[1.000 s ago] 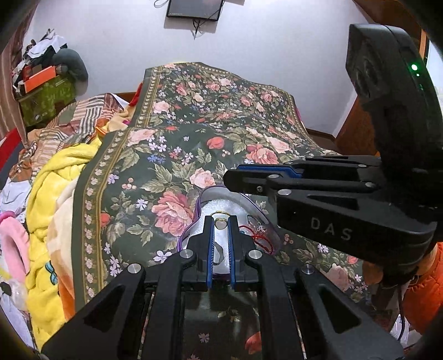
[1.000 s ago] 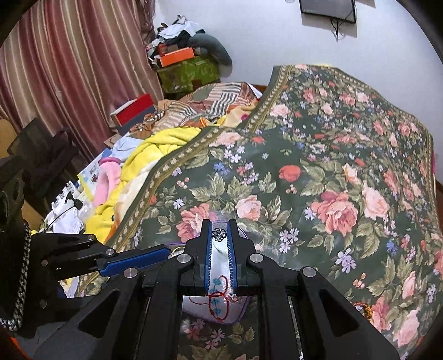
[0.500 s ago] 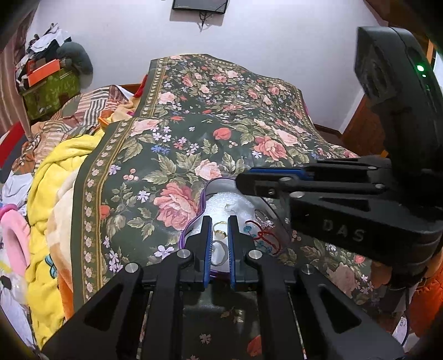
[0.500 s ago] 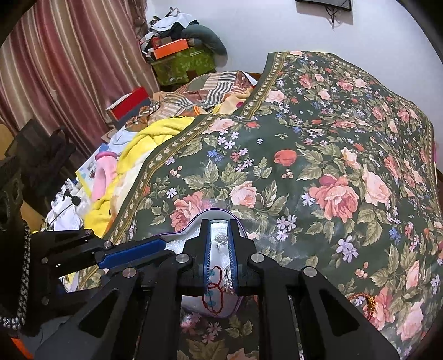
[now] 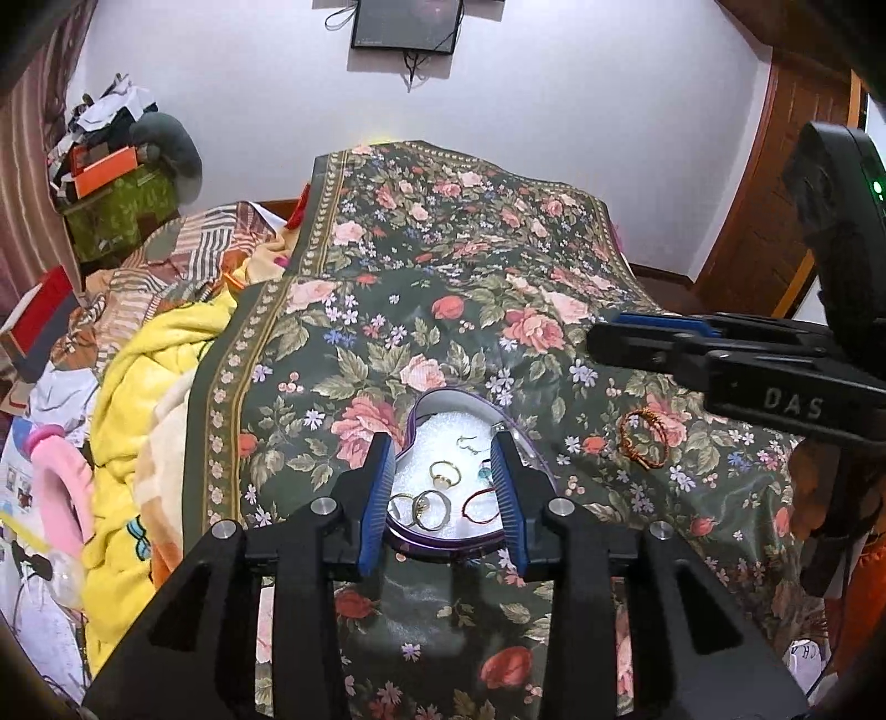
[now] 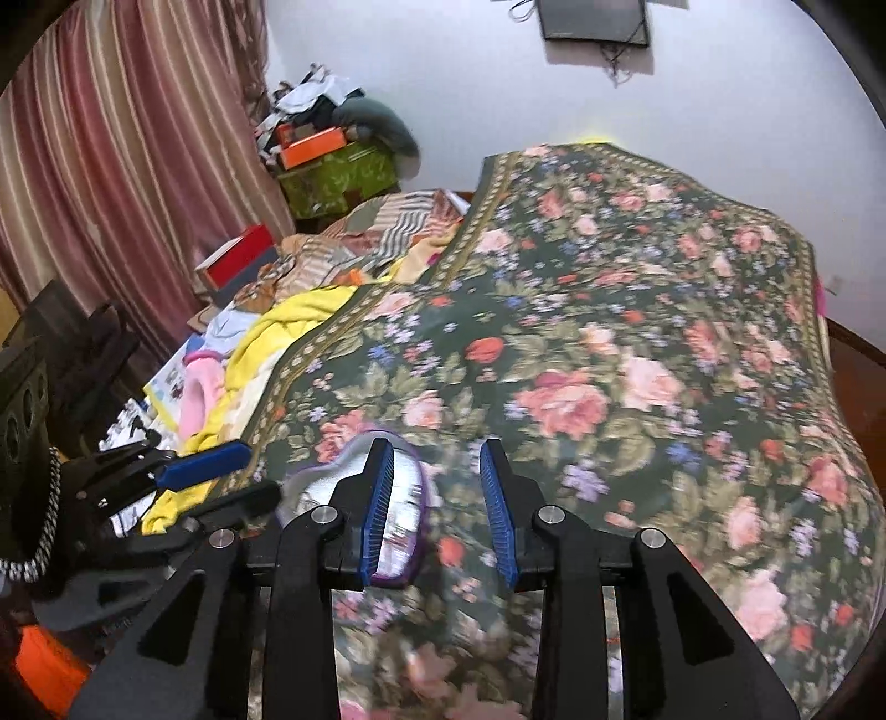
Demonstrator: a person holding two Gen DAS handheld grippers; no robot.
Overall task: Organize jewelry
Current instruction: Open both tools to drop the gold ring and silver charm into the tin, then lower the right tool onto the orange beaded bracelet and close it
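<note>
Floral bedspread (image 5: pixel 498 288) covers the bed, and both grippers hang above its near end. From the left wrist view, the left gripper (image 5: pixel 443 493) is spread apart and holds nothing; between its blue-padded fingers (image 5: pixel 376 498) lies the purple-rimmed tray (image 5: pixel 443 396), lined with white foam. Inside the tray rest a gold ring (image 5: pixel 444 472), two silver rings (image 5: pixel 421 507) lying against each other, a red cord loop (image 5: pixel 480 505), a small hook earring (image 5: pixel 468 443) and a blue bead (image 5: pixel 485 473). To the tray's right, apart from it on the bedspread, sits a coiled copper-coloured bracelet (image 5: pixel 643 438), beneath the right gripper (image 5: pixel 626 335), which reaches in from the right edge. In the right wrist view, which is blurred, the right gripper (image 6: pixel 437 509) is likewise spread wide and empty, with the tray (image 6: pixel 407 498) showing partly behind its left finger. Farther out, a yellow blanket (image 5: pixel 144 376) is heaped along the bed's left side, striped curtains (image 6: pixel 122 166) hang behind, and a dark screen (image 5: pixel 407 25) is mounted on the white wall.
</note>
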